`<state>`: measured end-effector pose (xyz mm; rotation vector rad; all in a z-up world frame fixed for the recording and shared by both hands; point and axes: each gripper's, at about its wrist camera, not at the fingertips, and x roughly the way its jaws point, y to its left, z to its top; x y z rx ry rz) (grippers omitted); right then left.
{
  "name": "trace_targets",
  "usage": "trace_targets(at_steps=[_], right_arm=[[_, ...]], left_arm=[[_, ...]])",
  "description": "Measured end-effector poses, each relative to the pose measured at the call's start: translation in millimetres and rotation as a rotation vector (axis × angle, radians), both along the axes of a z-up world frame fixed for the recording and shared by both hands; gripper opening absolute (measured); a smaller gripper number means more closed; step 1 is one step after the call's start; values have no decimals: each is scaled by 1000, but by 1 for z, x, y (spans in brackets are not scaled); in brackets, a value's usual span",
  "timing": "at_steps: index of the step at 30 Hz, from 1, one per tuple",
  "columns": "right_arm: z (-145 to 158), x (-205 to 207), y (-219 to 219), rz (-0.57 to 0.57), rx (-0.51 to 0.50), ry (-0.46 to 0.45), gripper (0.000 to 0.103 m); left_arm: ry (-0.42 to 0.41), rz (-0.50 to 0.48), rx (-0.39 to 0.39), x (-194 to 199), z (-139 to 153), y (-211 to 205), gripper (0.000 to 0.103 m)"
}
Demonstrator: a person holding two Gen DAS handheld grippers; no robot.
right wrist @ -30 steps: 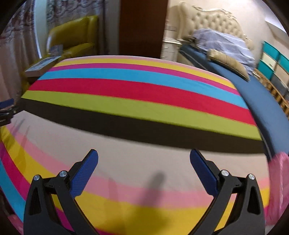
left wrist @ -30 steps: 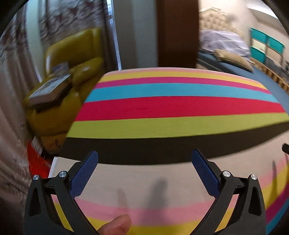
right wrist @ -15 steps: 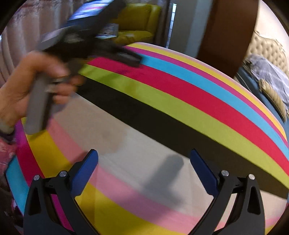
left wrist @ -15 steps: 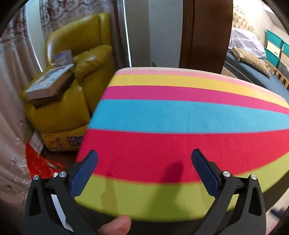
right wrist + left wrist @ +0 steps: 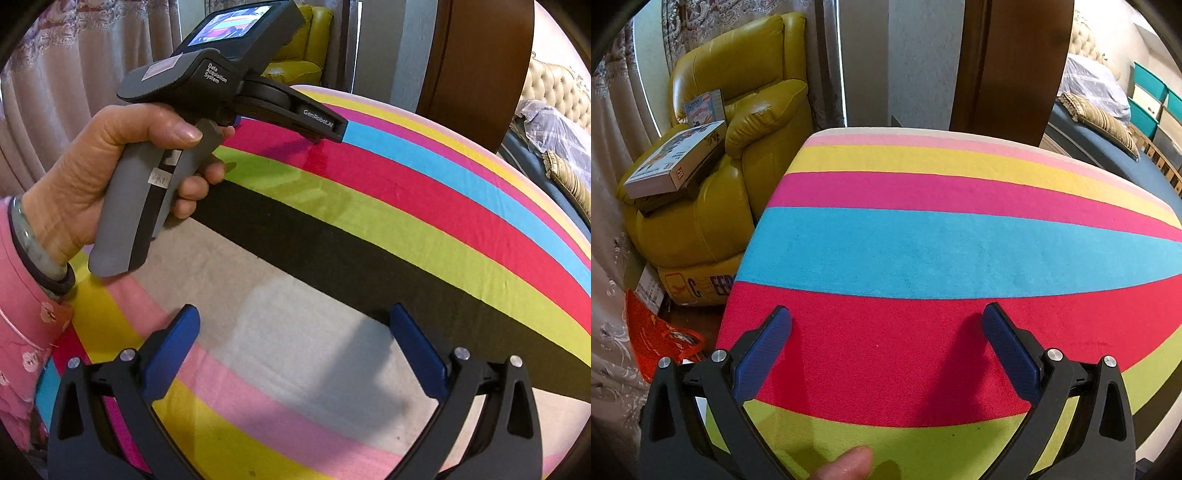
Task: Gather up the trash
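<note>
No piece of trash shows on the striped cloth in either view. My left gripper is open and empty, low over the red stripe near the cloth's far left corner. My right gripper is open and empty over the pale stripe nearer the front. The left tool, held in a hand, shows in the right wrist view at upper left, with its tip over the red stripe.
A yellow armchair with boxes on its arm stands left of the cloth. An orange bag lies on the floor below it. A brown door and a bed are behind.
The left gripper has moved forward and left over the cloth, from the pale stripe to the red one. The right view has swung left, so the left tool and hand now fill its upper left.
</note>
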<state>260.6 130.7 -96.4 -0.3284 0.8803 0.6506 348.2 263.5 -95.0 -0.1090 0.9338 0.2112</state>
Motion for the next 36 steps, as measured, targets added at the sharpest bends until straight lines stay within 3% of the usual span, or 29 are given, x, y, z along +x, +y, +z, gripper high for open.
trace_targets(at_steps=[36], right_arm=[[-4,-5,0,-2,1,-3,100]], left_arm=[[-5,-22,-9,-8,-2,1,97]])
